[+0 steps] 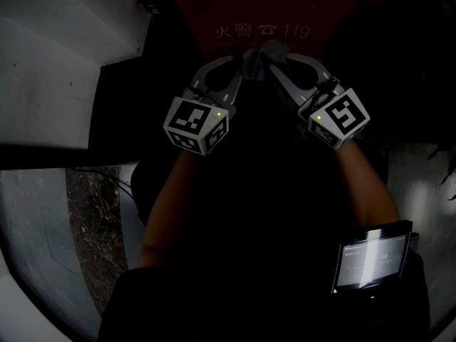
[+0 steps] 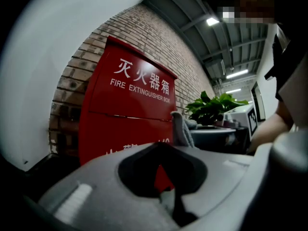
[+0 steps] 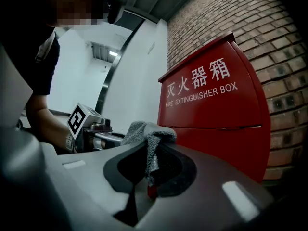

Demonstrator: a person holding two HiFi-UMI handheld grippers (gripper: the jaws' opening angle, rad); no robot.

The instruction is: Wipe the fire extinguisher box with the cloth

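The left claw (image 1: 240, 64) has its jaws pressed together, and its tips reach the grey cloth (image 1: 260, 54); whether they pinch it I cannot tell. The cloth is bunched between the two claws, just in front of the red fire extinguisher box (image 1: 242, 9), which stands against a brick wall (image 3: 269, 37). The right claw (image 3: 153, 136) is closed on the cloth, and a fold of it hangs down between the jaws.

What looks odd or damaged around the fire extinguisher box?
Nothing stands out. The red box stands upright and looks intact against the brick wall, and the right gripper pinches the bunched grey cloth.
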